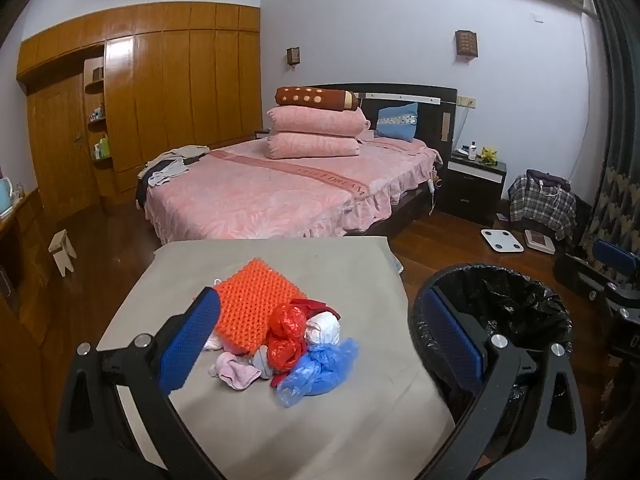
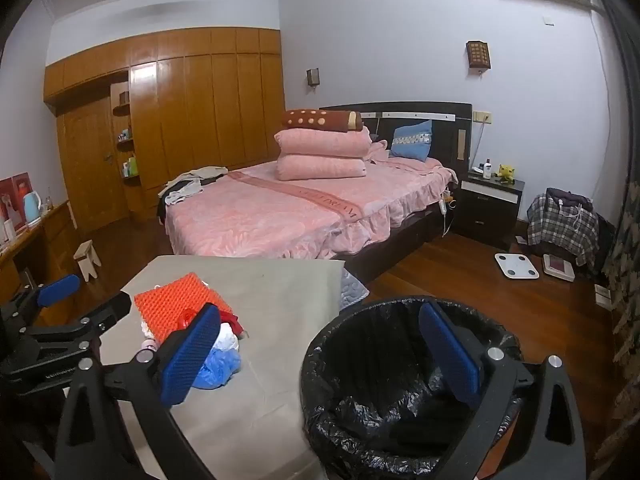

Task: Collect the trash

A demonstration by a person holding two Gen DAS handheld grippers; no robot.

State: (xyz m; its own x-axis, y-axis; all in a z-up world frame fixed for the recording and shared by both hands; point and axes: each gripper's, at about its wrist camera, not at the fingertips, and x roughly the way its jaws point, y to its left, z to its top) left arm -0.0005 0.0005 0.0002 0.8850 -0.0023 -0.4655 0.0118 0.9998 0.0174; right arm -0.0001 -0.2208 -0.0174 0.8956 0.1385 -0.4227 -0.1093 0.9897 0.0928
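A heap of trash lies on the grey-covered table [image 1: 320, 258]: an orange bumpy mat [image 1: 256, 300], a red plastic bag [image 1: 286, 336], a white bag [image 1: 324, 330], a blue plastic bag [image 1: 316, 368] and a pink rag [image 1: 236, 372]. My left gripper [image 1: 320, 296] hovers open just short of the heap, with nothing between its blue pads. To the table's right stands a black-lined trash bin [image 1: 500, 300]. My right gripper [image 2: 320, 312] is open and empty above the bin's [image 2: 372, 380] near rim. The right wrist view shows the heap [image 2: 218, 368] partly hidden behind one finger, and the left gripper [image 2: 94, 294] at far left.
A pink bed [image 1: 280, 196] stands beyond the table, and a small wooden stool [image 1: 62, 254] on the floor to the left. A white scale [image 1: 502, 240], a dark nightstand [image 1: 474, 184] and a plaid-draped chair [image 1: 542, 204] are to the right. Wooden wardrobes [image 1: 168, 92] line the left wall.
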